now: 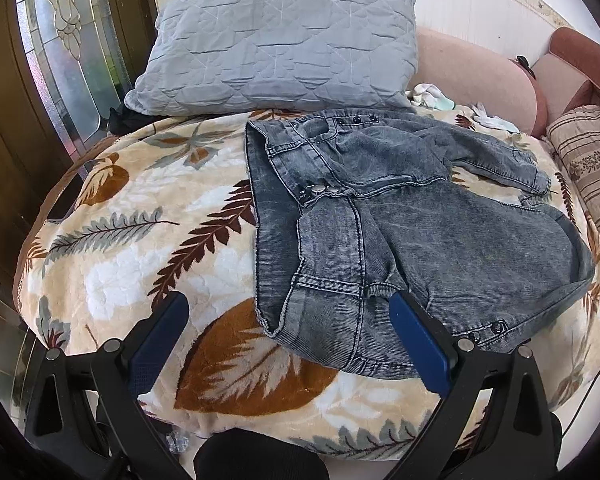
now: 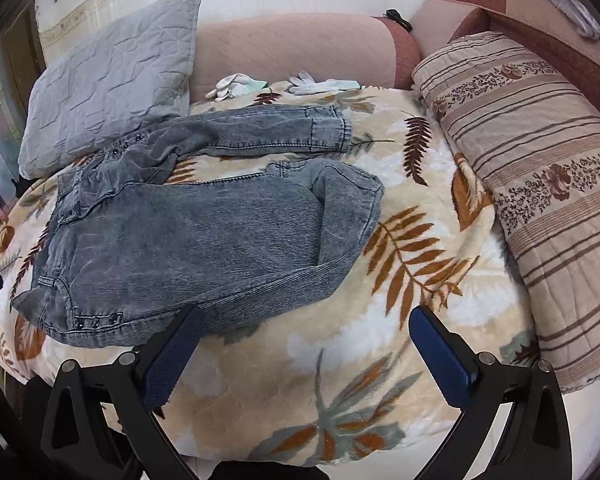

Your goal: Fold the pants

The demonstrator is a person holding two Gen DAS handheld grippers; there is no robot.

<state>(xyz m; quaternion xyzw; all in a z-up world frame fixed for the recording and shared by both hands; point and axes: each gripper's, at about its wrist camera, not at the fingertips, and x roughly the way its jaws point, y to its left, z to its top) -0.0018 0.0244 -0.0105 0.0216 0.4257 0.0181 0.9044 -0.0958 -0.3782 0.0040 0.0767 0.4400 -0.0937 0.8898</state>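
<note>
A leaf-print blanket [image 2: 340, 360] carries grey pants [image 2: 188, 232], pillows and white gloves [image 2: 324, 85].

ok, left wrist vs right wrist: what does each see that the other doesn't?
Left wrist only: the glass door panel, the pants' waistband opening and fly button, and the left gripper, open.
Right wrist only: both leg cuffs, the far one flat and the near one turned back, plus the right gripper, open.
Both: the grey pants unfolded on the leaf-print blanket, grey pillow, striped cushion, white gloves.
</note>
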